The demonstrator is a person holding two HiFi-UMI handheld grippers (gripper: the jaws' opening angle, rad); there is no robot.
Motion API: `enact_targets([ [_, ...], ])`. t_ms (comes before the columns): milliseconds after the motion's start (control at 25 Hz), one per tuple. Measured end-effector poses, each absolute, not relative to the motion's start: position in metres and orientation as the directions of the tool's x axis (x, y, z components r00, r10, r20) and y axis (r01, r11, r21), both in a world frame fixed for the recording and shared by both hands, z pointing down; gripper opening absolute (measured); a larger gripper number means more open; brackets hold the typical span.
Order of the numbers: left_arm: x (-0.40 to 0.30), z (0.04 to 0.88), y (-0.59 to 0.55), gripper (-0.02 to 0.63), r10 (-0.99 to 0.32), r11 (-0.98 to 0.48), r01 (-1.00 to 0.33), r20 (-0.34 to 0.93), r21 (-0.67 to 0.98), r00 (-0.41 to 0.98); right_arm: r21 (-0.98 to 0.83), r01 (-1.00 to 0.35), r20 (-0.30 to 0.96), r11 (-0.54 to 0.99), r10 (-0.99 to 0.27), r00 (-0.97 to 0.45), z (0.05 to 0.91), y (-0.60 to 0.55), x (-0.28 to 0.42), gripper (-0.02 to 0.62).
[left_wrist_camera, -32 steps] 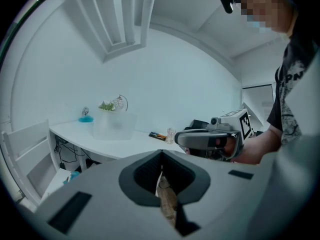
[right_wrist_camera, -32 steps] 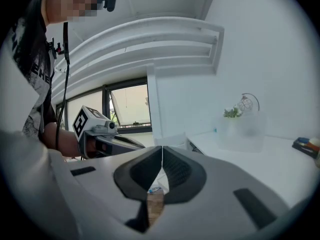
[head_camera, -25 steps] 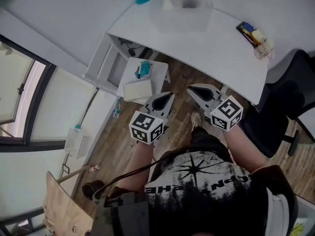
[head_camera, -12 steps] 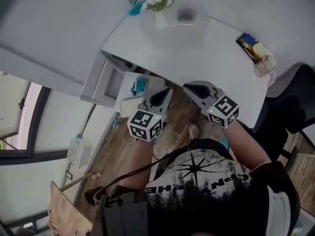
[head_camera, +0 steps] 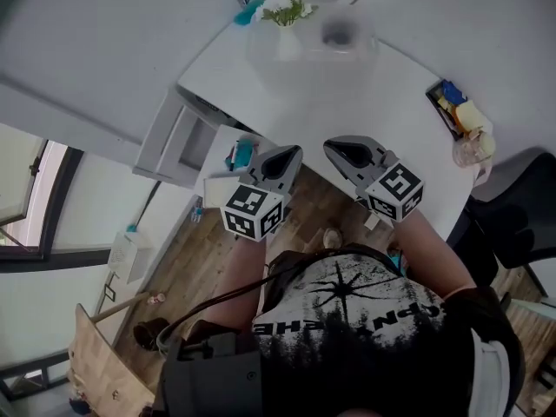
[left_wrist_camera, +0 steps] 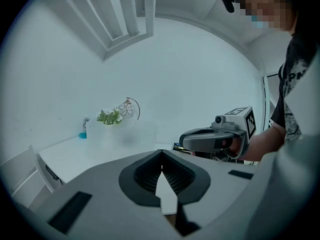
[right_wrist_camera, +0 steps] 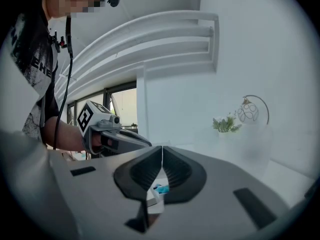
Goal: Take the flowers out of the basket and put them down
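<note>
Jaws together on left gripper point(head_camera: 296, 151) and right gripper point(head_camera: 330, 145), well apart from flowers point(head_camera: 287, 8).

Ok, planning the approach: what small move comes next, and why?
Probably reach the left gripper across the table toward the flowers, opening its jaws: both it and the right gripper are shut and empty, near the table's front edge, while the flowers stand at its far side.

Bright, even daylight. The white tabletop point(head_camera: 365, 102) looks washed out; the flowers point(left_wrist_camera: 109, 116) on it are soft and hazy. Gripper views are fisheye circles, dark-edged.
</note>
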State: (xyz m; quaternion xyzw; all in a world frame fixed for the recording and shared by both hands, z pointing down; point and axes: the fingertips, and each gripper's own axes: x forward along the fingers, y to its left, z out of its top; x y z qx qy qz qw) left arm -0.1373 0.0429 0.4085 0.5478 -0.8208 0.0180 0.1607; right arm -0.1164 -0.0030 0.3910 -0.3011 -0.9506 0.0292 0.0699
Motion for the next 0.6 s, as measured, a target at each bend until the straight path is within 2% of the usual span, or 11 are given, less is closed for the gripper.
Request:
enact_targets([
  [600, -0.21, 0.398, 0.04, 0.011, -0.898, 0.397, -0.909, 0.258, 0.129, -0.355, -0.098, 0.57, 0.12, 0.816, 0.578, -0.807, 0.393, -0.006, -0.189, 0.017],
])
